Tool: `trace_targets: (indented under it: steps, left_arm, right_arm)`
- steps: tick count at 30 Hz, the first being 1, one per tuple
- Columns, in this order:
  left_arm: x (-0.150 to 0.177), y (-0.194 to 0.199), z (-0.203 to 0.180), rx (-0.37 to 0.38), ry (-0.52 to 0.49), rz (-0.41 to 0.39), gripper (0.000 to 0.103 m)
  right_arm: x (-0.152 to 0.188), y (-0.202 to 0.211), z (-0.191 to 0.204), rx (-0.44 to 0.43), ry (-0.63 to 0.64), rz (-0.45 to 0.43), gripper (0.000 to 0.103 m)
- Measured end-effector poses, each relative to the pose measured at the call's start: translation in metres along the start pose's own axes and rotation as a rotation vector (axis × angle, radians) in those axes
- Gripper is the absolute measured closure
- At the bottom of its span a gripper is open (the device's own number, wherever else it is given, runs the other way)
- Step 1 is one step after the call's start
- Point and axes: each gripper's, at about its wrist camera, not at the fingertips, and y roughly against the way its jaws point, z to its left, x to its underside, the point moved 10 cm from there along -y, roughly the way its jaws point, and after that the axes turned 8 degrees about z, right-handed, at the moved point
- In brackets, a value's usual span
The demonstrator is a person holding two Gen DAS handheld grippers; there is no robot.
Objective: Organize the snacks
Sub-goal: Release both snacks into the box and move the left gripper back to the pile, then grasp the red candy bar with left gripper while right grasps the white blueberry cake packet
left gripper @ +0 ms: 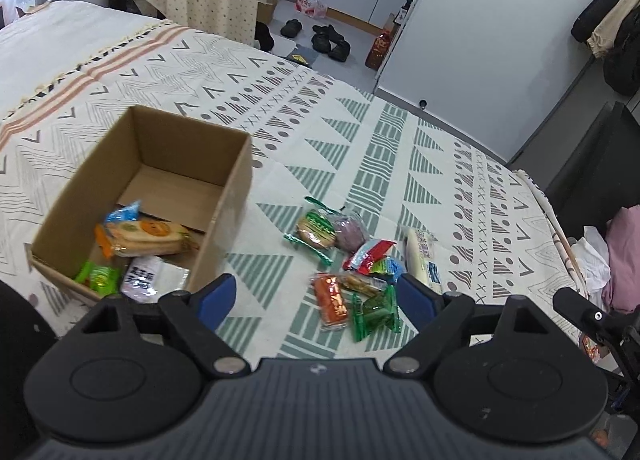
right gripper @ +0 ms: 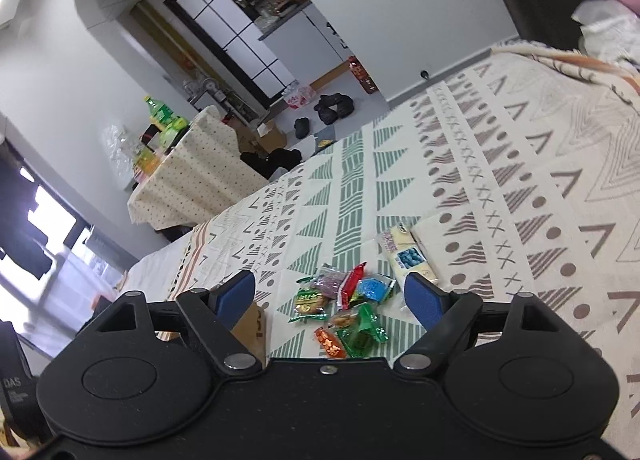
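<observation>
Snacks in crinkly coloured plastic wrappers [left gripper: 352,272] heaped loose on patterned cloth bedspread [left gripper: 400,147] beside open brown cardboard box [left gripper: 240,179], already part-filled for sorting; left gripper [left gripper: 316,296] and right gripper [right gripper: 330,296] both spread, empty, poised over heap.

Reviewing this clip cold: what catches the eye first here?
The open brown cardboard box on the patterned bedspread, a few wrapped snacks already inside. Right of it lies a loose heap of colourful snack packets, with a long pale yellow packet at its far edge.
</observation>
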Motion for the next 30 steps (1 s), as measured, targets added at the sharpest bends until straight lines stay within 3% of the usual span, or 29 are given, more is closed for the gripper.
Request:
trace_targets:
  steps: [8,17,30]
  left_arm:
    - [0.005,-0.044,-0.009,0.01,0.039,0.062,0.045]
    - [0.011,-0.094,-0.008,0.003,0.073,0.143,0.064]
    - [0.017,-0.158,-0.003,-0.002,0.11,0.256,0.07]
  right_arm:
    - [-0.002,-0.019,-0.023,0.024,-0.01,0.043,0.027]
    - [0.001,-0.051,-0.04,0.066,-0.005,0.113,0.038]
    - [0.003,-0.105,-0.059,0.134,0.013,0.195,0.041]
